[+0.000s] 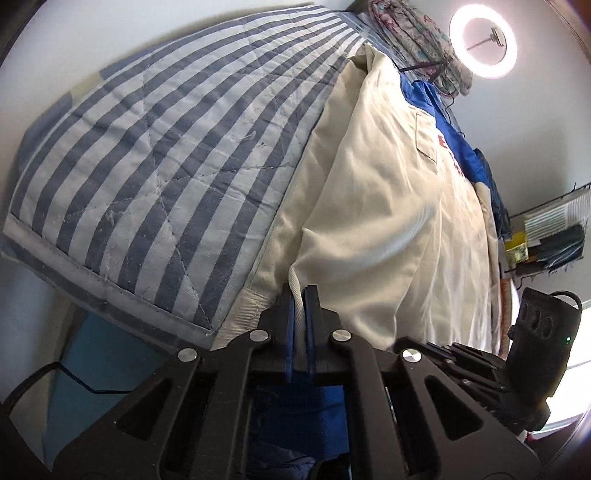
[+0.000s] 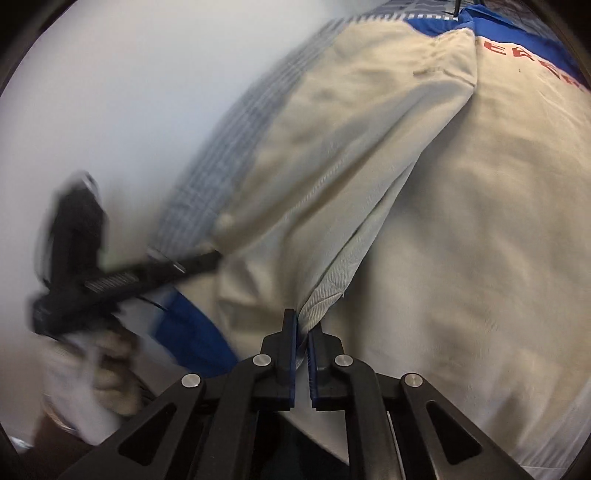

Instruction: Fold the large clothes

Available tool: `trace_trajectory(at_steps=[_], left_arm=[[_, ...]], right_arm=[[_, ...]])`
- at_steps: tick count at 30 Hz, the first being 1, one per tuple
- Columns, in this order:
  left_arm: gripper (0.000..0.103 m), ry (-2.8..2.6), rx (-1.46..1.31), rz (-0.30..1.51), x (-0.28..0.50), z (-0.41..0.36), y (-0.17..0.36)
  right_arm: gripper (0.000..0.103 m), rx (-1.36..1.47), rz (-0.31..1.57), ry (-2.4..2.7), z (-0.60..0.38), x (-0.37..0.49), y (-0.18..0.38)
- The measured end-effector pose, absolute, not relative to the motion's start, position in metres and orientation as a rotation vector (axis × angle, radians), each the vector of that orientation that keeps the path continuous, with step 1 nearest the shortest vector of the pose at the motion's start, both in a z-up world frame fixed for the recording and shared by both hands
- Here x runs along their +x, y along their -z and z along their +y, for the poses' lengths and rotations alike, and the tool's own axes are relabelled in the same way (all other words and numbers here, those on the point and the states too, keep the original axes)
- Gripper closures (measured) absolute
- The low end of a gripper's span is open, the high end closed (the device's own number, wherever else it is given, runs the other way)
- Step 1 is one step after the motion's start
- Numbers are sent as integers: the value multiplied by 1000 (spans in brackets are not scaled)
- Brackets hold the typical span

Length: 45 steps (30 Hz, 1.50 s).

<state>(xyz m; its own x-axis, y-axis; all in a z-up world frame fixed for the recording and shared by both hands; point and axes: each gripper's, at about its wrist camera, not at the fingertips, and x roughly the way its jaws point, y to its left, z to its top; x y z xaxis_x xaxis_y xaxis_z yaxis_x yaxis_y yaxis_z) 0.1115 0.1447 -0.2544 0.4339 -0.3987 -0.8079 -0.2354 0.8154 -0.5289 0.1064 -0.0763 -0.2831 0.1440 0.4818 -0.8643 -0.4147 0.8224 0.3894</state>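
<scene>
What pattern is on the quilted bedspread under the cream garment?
Blue and white stripes on the quilted bedspread, clearest in the left wrist view.

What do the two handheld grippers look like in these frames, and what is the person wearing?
Both the left gripper and right gripper are black, with angular linkage arms, round silver pivot pins and blue-edged finger pads. A thin black cable trails by the left one. The person's left hand shows a white sleeve, blurred.

A home bedroom: a bed under a quilted blue-and-white striped cotton bedspread (image 1: 155, 155); a floral patterned pillow (image 1: 413, 33) at its far end; plain pale walls; a black wire wall rack (image 1: 550, 229) holding papers; a glowing round ring light (image 1: 483, 40).
</scene>
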Motion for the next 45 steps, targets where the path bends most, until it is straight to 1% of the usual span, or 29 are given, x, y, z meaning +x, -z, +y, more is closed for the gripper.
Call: trace_trajectory(at_steps=[2, 3, 4, 9, 13, 14, 15, 16, 18, 19, 21, 22, 23, 24, 26, 31, 32, 33, 35, 36, 41, 42, 43, 44, 45], left_arm=[[99, 116, -636, 1122, 111, 142, 250], [99, 118, -632, 1115, 109, 144, 249], [99, 120, -635, 1105, 108, 145, 248], [100, 134, -642, 1060, 101, 150, 237], [101, 142, -649, 1052, 100, 150, 236], [101, 141, -660, 1048, 99, 150, 236], [99, 146, -676, 1045, 100, 151, 235], [94, 157, -701, 1052, 100, 152, 237], [61, 190, -745, 1060, 98, 155, 239], [59, 189, -745, 1060, 97, 155, 239], [59, 188, -701, 1075, 96, 150, 239], [59, 189, -681, 1084, 97, 147, 239], [70, 194, -669, 1090, 97, 145, 240], [83, 190, -657, 1100, 97, 143, 241], [94, 167, -640, 1112, 97, 142, 242], [98, 170, -665, 1086, 92, 149, 237], [98, 169, -654, 1081, 91, 148, 235], [98, 168, -642, 1078, 90, 149, 234], [98, 164, -620, 1076, 89, 148, 232], [98, 161, -613, 1076, 88, 148, 231], [98, 94, -588, 1060, 84, 155, 229], [91, 87, -596, 1057, 84, 158, 228], [80, 81, -611, 1056, 84, 161, 228], [47, 75, -633, 1057, 83, 165, 229], [31, 76, -658, 1051, 82, 169, 231]], right_arm=[[91, 54, 1263, -656, -74, 105, 283], [82, 53, 1261, -656, -75, 105, 279], [78, 51, 1242, -661, -76, 103, 273], [77, -25, 1072, -641, -83, 98, 227], [76, -19, 1031, -606, -74, 132, 214], [74, -3, 1033, -608, -72, 142, 214], [71, 17, 1043, -618, -69, 154, 214], [69, 34, 1055, -629, -65, 162, 214], [66, 67, 1079, -640, -56, 184, 215], [64, 71, 1085, -638, -52, 187, 214], [53, 55, 1099, -626, -36, 205, 218], [52, 45, 1107, -622, -28, 207, 220], [52, 28, 1116, -615, -16, 215, 223], [52, 9, 1126, -603, -4, 222, 226], [52, -35, 1140, -572, 14, 233, 233], [51, -159, 1188, -458, 51, 251, 253], [54, -186, 1187, -426, 55, 253, 256], [76, -207, 1188, -400, 58, 254, 258], [101, -223, 1198, -383, 62, 258, 262], [103, -221, 1203, -393, 64, 260, 263], [103, -156, 1185, -446, 69, 273, 259], [103, -144, 1192, -447, 69, 276, 262], [103, -139, 1195, -447, 70, 280, 265], [103, -139, 1195, -455, 71, 282, 269], [103, -139, 1193, -474, 73, 287, 271]])
